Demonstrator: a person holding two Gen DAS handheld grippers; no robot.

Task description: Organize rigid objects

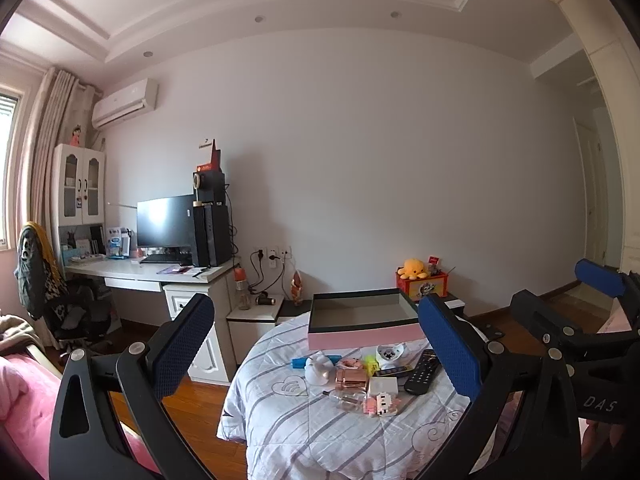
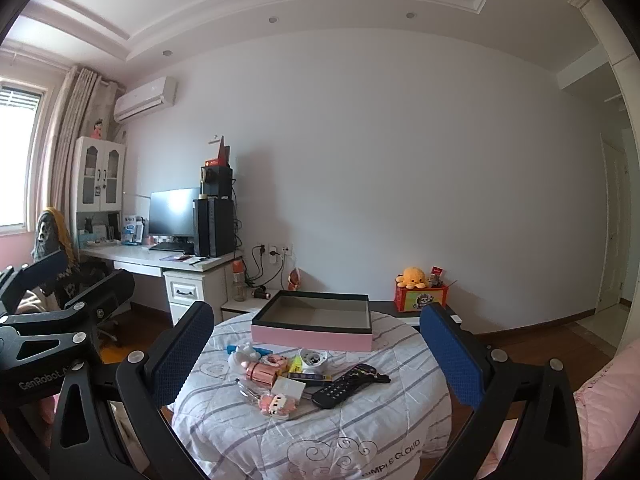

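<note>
1. The left gripper (image 1: 316, 344) stood wide apart, holding nothing, raised short of the table.
2. The right gripper (image 2: 316, 352) was likewise spread wide and empty.
3. A pink box (image 2: 312, 336) with a dark rim sat open at the far side of the round cloth-covered table (image 2: 360, 432).
4. Small items lay clustered in front of the box: a black remote (image 2: 340, 390), a rose-gold bottle (image 2: 262, 372), a white square box (image 2: 289, 389) and a blue bar (image 2: 256, 349).
</note>
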